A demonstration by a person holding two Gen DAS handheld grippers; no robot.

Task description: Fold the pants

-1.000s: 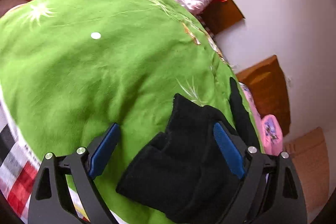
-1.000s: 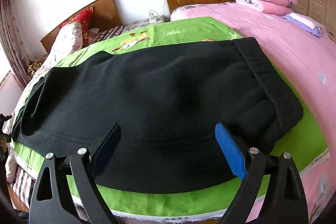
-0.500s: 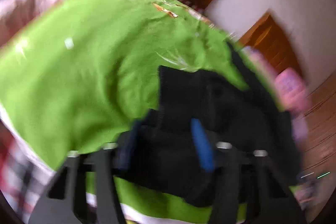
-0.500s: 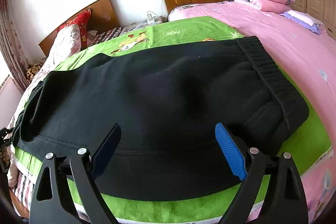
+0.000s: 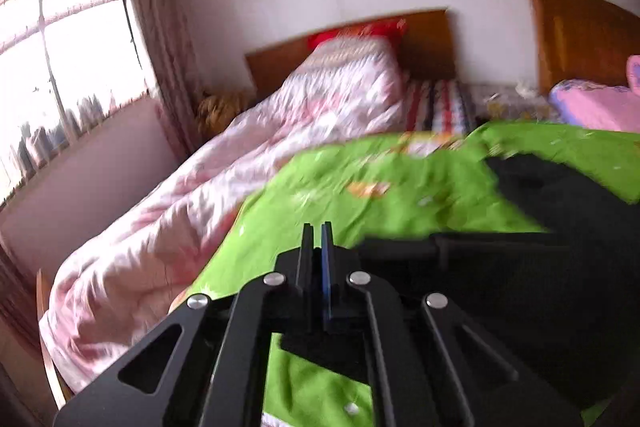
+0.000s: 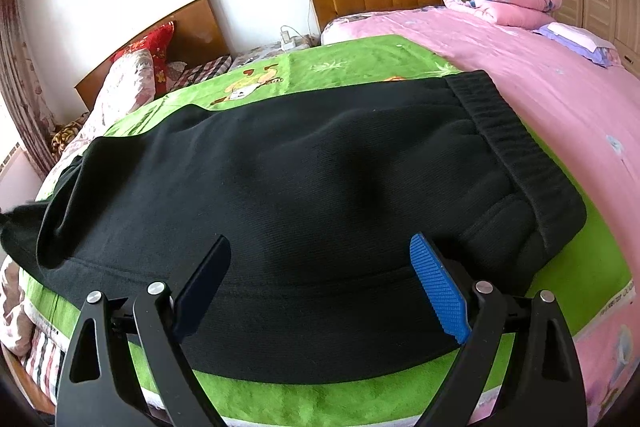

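Right wrist view shows me the black fleece pants (image 6: 288, 195) lying lengthwise across the frame on the green printed blanket (image 6: 352, 63), ribbed waistband at right, leg ends at far left, directly ahead of my right gripper (image 6: 320, 287), whose jaws stand wide apart over the near edge. My left gripper (image 5: 317, 239) has just closed, apparently clamped on the leg end, so the fold should travel from left toward the waistband.
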